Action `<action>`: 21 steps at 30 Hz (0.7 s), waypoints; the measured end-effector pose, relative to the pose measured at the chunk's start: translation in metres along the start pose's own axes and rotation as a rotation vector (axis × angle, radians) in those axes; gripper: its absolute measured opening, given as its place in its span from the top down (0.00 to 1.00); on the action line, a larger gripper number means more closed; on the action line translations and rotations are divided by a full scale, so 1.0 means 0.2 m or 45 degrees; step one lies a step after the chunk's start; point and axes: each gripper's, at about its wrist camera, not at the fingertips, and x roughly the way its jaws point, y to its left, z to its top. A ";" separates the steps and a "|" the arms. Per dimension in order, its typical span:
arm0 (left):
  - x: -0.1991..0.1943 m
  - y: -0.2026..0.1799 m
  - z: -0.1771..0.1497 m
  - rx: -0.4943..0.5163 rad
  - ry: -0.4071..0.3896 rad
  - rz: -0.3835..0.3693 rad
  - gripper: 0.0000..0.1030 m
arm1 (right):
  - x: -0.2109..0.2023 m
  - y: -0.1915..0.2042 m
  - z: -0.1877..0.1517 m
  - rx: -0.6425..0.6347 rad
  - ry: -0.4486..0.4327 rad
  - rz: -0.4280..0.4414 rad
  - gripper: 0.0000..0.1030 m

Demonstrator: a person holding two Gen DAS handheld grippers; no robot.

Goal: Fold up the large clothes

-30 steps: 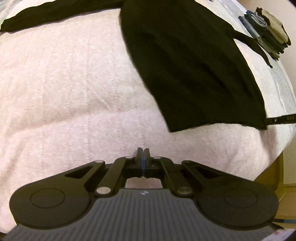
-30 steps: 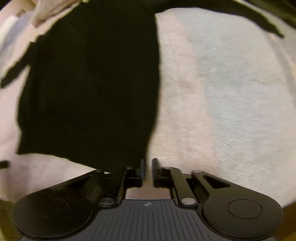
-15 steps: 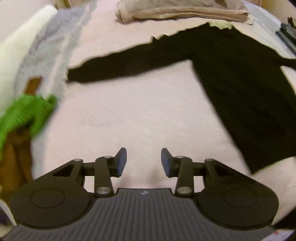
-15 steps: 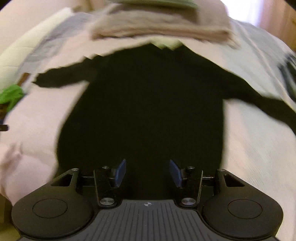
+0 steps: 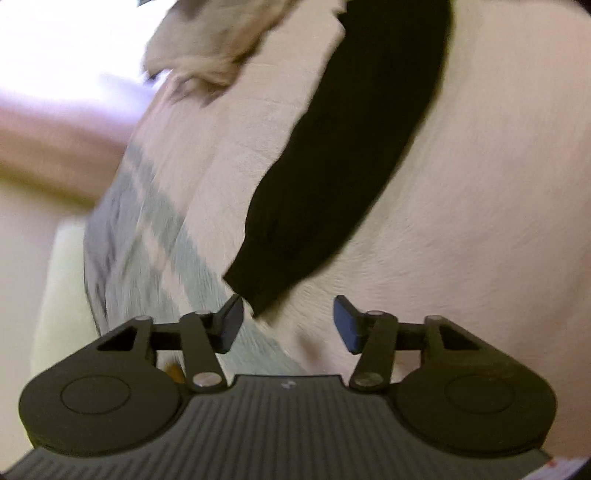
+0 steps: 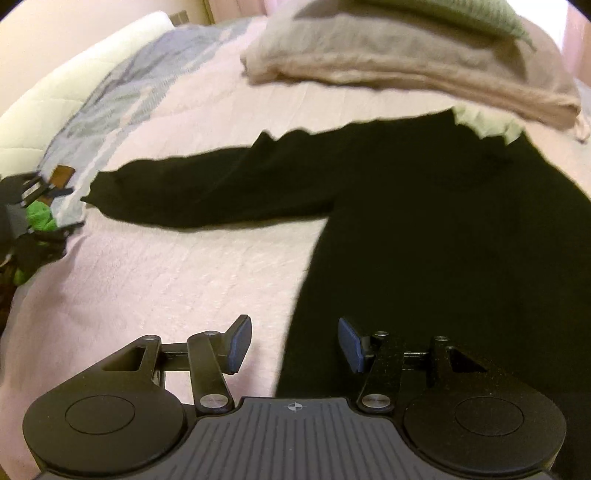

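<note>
A black long-sleeved top (image 6: 443, 229) lies spread flat on the pink bedspread (image 6: 166, 280). Its left sleeve (image 6: 207, 192) stretches out sideways towards the bed's left edge. In the left wrist view that sleeve (image 5: 332, 177) runs up from its cuff (image 5: 258, 288), which lies just in front of my left gripper (image 5: 288, 323). The left gripper is open with nothing between its fingers. My right gripper (image 6: 293, 345) is open too, hovering over the body's left side edge near the hem. The other gripper (image 6: 33, 192) shows small at the far left of the right wrist view.
A folded beige garment (image 6: 406, 62) with a green one (image 6: 461, 14) on top lies beyond the collar. A grey-checked blanket (image 5: 147, 258) and a white pillow (image 6: 74, 85) lie at the bed's left side. Something bright green (image 6: 40, 216) sits off the left edge.
Both grippers went from shut at the hem to open. The left one swung out to the left sleeve's cuff. The right one shifted left over the body's side edge.
</note>
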 end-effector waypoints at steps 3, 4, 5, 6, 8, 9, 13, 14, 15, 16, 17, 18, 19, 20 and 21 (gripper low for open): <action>0.19 -0.01 -0.05 0.183 -0.021 0.019 0.64 | 0.04 0.04 0.01 -0.013 0.026 -0.030 0.52; 0.23 0.00 -0.07 0.199 -0.022 0.012 0.83 | 0.04 0.05 0.01 -0.013 0.036 -0.047 0.52; 0.25 0.02 -0.08 0.198 -0.009 0.002 0.97 | 0.04 0.05 0.02 -0.009 0.047 -0.062 0.52; 0.24 0.04 -0.09 0.169 -0.009 -0.007 0.97 | 0.03 0.04 0.03 -0.001 0.055 -0.078 0.52; 0.15 0.09 -0.10 0.083 -0.013 -0.021 0.97 | 0.00 0.02 0.04 0.014 0.051 -0.101 0.52; 0.10 0.10 -0.11 0.052 -0.002 -0.021 0.97 | -0.02 0.01 0.05 0.021 0.045 -0.110 0.52; 0.00 0.05 -0.15 -0.002 0.052 -0.074 0.97 | -0.04 -0.06 0.05 0.078 0.059 -0.130 0.52; 0.00 0.03 -0.15 0.000 0.067 -0.097 0.95 | -0.06 -0.08 0.05 0.098 0.060 -0.135 0.52; 0.00 0.01 -0.15 0.003 0.091 -0.111 0.94 | -0.08 -0.10 0.04 0.121 0.055 -0.140 0.52; 0.00 0.01 -0.14 -0.008 0.112 -0.121 0.93 | -0.11 -0.13 0.03 0.140 0.046 -0.147 0.52; -0.01 0.01 -0.14 -0.031 0.125 -0.121 0.91 | -0.15 -0.16 0.02 0.162 0.037 -0.159 0.52; -0.03 0.02 -0.14 -0.061 0.147 -0.118 0.90 | -0.19 -0.20 0.01 0.188 0.028 -0.176 0.52; -0.05 0.03 -0.13 -0.087 0.160 -0.119 0.90 | -0.23 -0.24 -0.01 0.217 0.017 -0.192 0.52; -0.09 0.05 -0.13 -0.132 0.177 -0.125 0.90 | -0.28 -0.30 -0.03 0.252 0.005 -0.209 0.52; -0.13 0.07 -0.12 -0.180 0.191 -0.132 0.90 | -0.33 -0.35 -0.05 0.285 -0.006 -0.228 0.52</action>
